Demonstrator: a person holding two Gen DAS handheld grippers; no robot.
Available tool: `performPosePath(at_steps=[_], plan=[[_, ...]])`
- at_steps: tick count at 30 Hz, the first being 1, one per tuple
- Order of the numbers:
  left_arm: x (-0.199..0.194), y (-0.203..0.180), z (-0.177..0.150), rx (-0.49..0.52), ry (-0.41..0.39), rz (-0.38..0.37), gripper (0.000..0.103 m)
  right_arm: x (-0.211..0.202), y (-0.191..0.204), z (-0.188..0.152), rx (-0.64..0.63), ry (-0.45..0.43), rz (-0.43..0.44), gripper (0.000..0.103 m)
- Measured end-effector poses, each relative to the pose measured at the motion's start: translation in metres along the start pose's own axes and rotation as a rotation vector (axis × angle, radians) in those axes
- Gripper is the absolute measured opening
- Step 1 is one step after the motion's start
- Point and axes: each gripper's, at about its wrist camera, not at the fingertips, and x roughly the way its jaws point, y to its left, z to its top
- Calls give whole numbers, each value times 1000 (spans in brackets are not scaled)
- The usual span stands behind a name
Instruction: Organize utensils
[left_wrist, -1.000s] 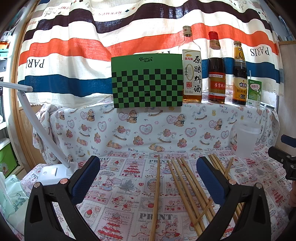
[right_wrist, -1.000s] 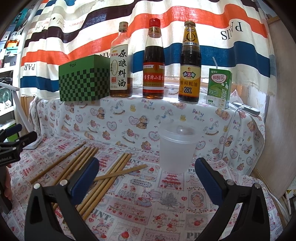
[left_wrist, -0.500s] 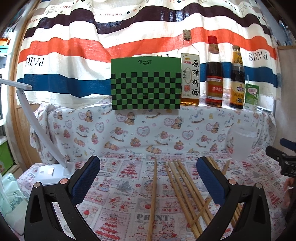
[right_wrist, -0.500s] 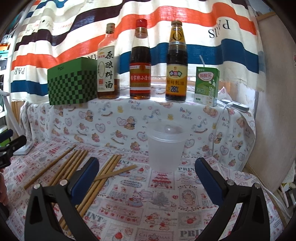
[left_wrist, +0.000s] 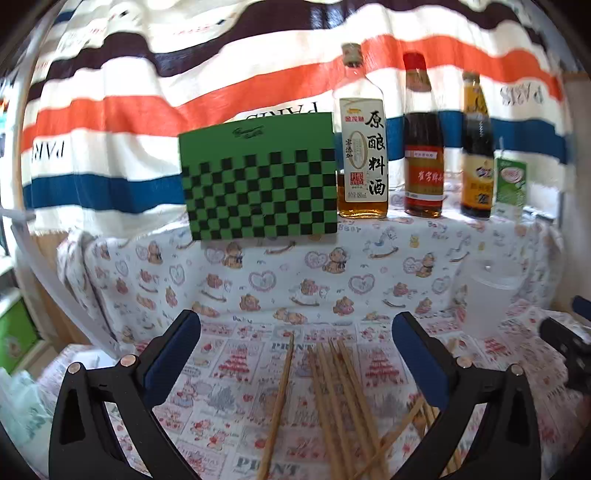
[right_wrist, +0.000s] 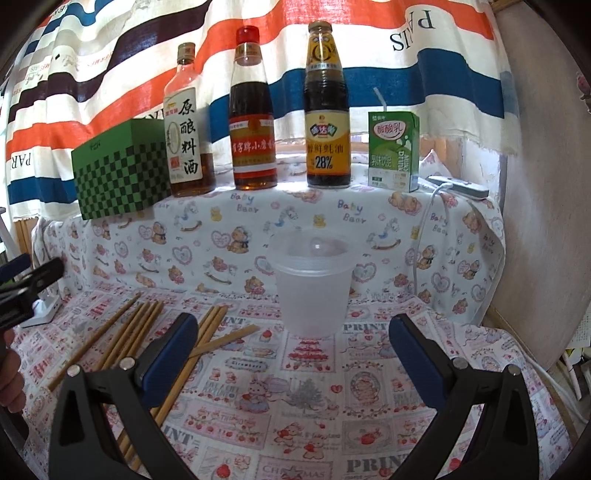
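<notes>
Chopsticks (left_wrist: 332, 402) flat, tips toward cup (right_wrist: 312, 288)

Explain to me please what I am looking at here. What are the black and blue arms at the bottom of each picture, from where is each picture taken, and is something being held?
There is no robot. A person holds a two-finger gripper in each hand, and a fisheye camera on each gripper looks forward along its fingers. One picture comes from the left gripper, the other from the right gripper. The black arms with blue pads are those fingers. Both grippers are open and hold nothing.

On the patterned tablecloth lie loose wooden chopsticks, and a translucent plastic cup stands upright to their right. Probably the chopsticks should go into it.

Behind, on a raised ledge, stand a green checkered box, three sauce bottles and a green drink carton, before a striped curtain. Each view also catches the other gripper at its edge.
</notes>
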Motion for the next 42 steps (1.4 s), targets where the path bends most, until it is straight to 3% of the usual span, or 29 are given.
performPosePath(at_steps=[2,6,9,11,13,15,20,21,23,24,26,28,31,33,37,42], plan=[[11,-17,6,14,57,-17,103,0,-2,2,-8,10,-25,103],[48,-61,2,134,300,-255,94,0,-11,7,5,15,-40,103],[68,-88,-2,231,407,-287,88,2,-23,10,43,18,-59,97],[82,-102,-4,266,486,-324,79,5,-30,11,50,18,-102,81],[93,-111,-7,271,547,-351,68,9,-34,11,54,17,-143,73],[104,-117,-14,240,602,-371,60,12,-38,10,77,28,-145,67],[120,-121,-31,138,712,-395,44,17,-39,8,82,60,-123,40],[120,-122,-31,140,694,-381,36,18,-38,7,81,67,-115,37],[119,-122,-32,144,677,-347,20,20,-39,6,93,83,-109,22],[118,-118,-30,105,667,-358,11,22,-40,5,106,94,-101,19],[114,-103,-25,0,663,-403,6,26,-45,4,146,119,-66,12],[108,-91,-21,-62,640,-437,5,29,-52,2,198,132,-22,6],[96,-81,-16,-52,590,-411,5,36,-55,0,214,191,16,6],[95,-71,-11,-61,618,-397,5,41,-57,-1,228,224,39,6],[93,-53,-8,-53,632,-299,5,47,-55,-6,220,251,35,6],[114,-27,-32,-125,718,-266,5,49,-44,-9,181,270,41,7]])
